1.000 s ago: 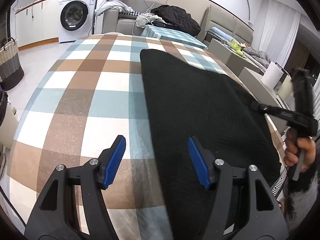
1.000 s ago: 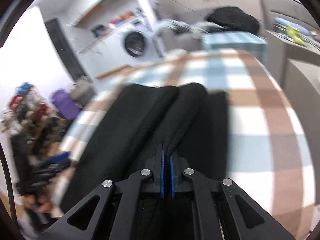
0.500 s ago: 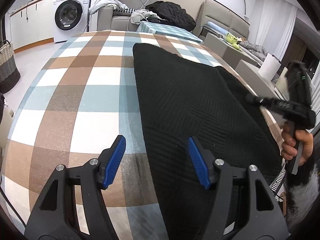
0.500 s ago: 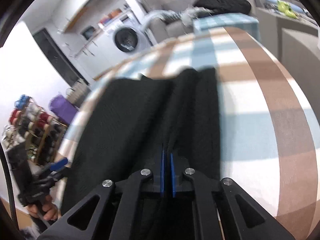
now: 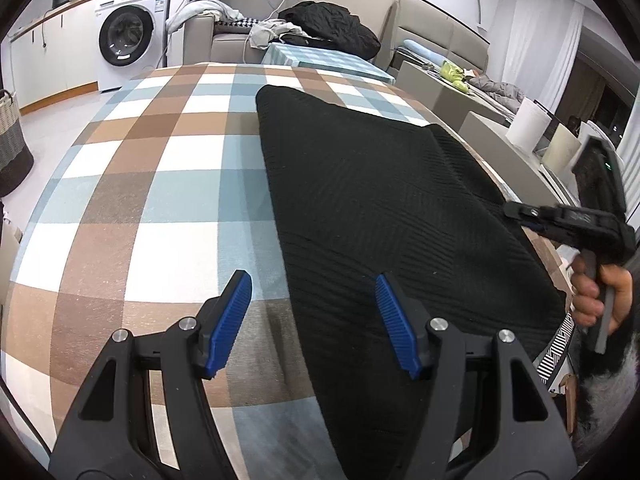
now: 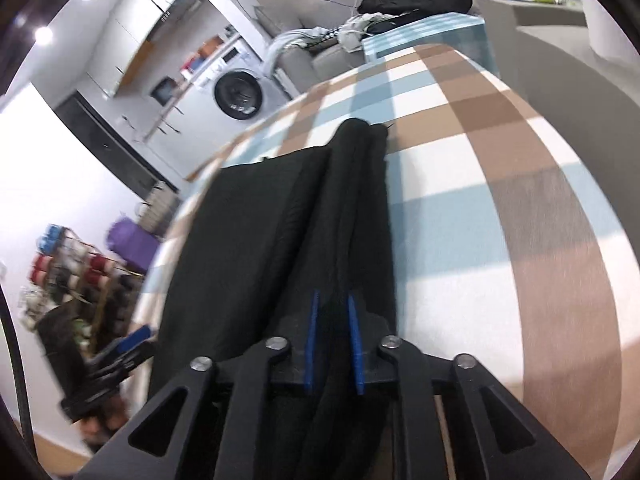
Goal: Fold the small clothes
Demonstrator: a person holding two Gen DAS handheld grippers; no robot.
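A black knit garment [image 5: 380, 208] lies folded lengthwise on the checked tablecloth [image 5: 160, 184]. My left gripper [image 5: 314, 320] is open and empty, hovering over the garment's near left edge. My right gripper [image 6: 334, 344] has its blue pads slightly parted with a fold of the black garment [image 6: 280, 232] still lying between them; it also shows in the left wrist view [image 5: 516, 212] at the garment's right edge, held by a hand.
A washing machine [image 5: 128, 40] stands at the back left, a woven basket [image 5: 12, 140] on the floor left. A sofa with a black jacket [image 5: 332, 28] sits behind the table. A paper roll [image 5: 528, 124] stands at the right.
My right gripper's pads have parted slightly from fully shut, loosening on the garment fold. The left gripper stayed open, and the garment has drawn nearer in its view.
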